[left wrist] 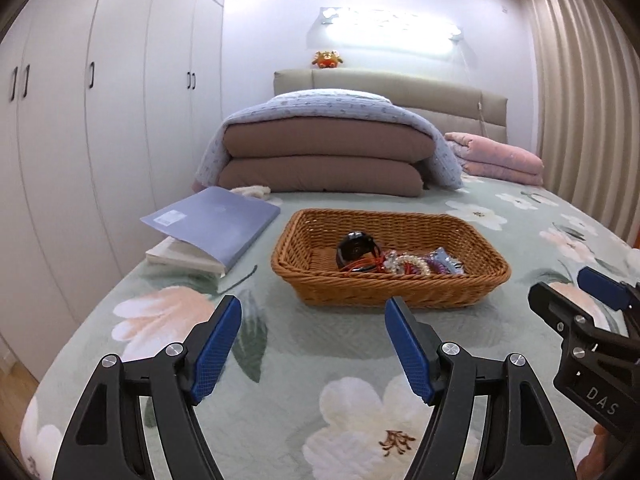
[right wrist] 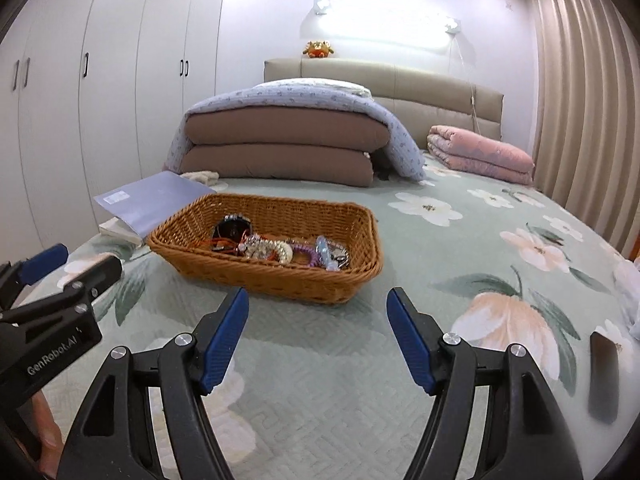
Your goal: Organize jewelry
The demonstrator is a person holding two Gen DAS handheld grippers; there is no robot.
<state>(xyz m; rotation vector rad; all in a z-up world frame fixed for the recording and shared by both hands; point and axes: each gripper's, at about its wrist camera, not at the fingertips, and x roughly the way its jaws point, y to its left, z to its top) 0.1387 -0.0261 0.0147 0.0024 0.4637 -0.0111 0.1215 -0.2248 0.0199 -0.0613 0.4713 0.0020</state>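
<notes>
Both the left tool and the right tool hover released, empty, over the bed; the wicker basket mid-bed holds a watch and bracelets.

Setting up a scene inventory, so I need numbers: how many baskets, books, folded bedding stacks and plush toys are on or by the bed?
Wicker basket: 1
Books: 2, blue one atop a white one
Folded bedding stacks: 2, brown stack and pink quilt
Plush toy: 1
Total: 6

Basket jewelry tangled, pieces indistinct; book partly hidden
</notes>
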